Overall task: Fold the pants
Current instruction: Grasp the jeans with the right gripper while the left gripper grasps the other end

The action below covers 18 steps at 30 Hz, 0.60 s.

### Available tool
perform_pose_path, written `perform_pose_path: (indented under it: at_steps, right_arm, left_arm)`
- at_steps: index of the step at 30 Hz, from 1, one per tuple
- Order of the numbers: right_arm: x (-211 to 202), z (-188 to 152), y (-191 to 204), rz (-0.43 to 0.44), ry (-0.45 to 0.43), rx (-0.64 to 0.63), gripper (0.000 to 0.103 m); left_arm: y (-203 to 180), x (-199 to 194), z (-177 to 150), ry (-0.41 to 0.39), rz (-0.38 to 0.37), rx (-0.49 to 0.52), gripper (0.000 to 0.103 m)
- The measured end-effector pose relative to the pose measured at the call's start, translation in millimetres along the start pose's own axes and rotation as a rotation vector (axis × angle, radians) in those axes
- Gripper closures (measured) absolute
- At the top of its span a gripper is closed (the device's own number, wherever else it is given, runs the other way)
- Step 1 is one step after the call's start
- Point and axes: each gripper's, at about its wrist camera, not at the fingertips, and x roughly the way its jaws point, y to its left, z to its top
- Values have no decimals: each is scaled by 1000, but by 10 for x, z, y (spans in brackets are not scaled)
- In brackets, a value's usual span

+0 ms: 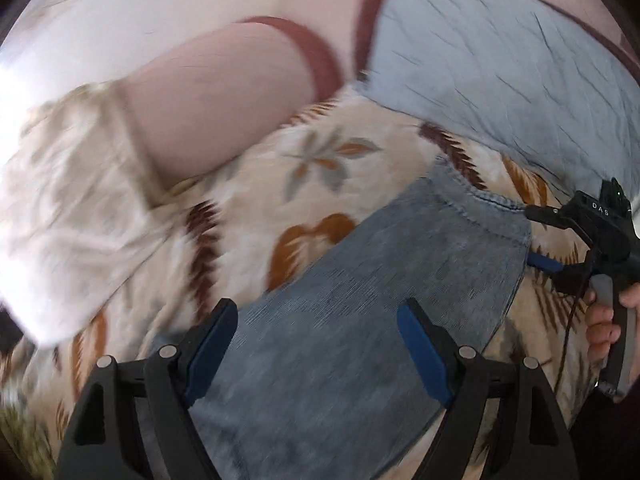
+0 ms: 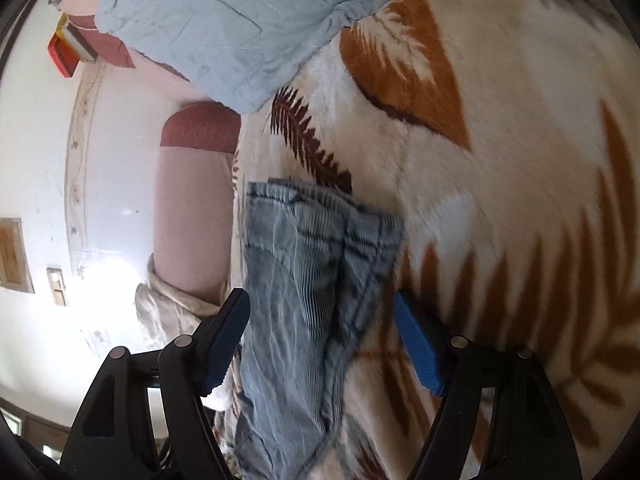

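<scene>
From the left wrist view, a cream patterned cloth [image 1: 68, 208] is bunched at the far left beside a pink bolster [image 1: 224, 92] with a maroon band. Below them, the left gripper [image 1: 316, 344] has its fingers spread wide apart with nothing clamped between them; the blue denim pants [image 1: 392, 288] lie flat beneath and ahead of it on a cream leaf-print blanket [image 1: 320, 160] covering the bed. A pale blue sheet [image 1: 500, 60] lies crumpled beyond the pants. At the far right, the right gripper [image 1: 532, 236] sits at the pants' hemmed edge, its fingers parted on either side of that edge, and a hand [image 1: 608, 320] holds its handle.

In the right wrist view, the bolster [image 2: 192, 208] stands at the left against a white wall. The pants [image 2: 304, 280] run up the middle between the wide-open fingers of the right gripper [image 2: 320, 340], which grip nothing. The blanket [image 2: 500, 200] fills the right
</scene>
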Motion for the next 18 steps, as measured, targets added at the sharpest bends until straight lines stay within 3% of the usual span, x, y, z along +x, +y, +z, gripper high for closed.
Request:
perform_pose_path:
  at_steps: [2,4,6,15,18]
  right_arm:
    - [47,49,23,2,2,-15,30]
    - [82,71,43,-24,12,-54,46]
    - [107,115,-24,-61,28,-45,72]
    - [78,148,-130,-37,52,-7,78]
    - [86,138,-129,-34,51,-3,80]
  left_arm:
    - [-105,198,176,22,-31,20,19]
    - [-227,397,356,44,-66,47,19]
    - [-363,590,524,75,-107,79,19]
    - [-839,1198,1124,147,-260,123,19]
    - [-1007,1386,1223,195,-295,170,33]
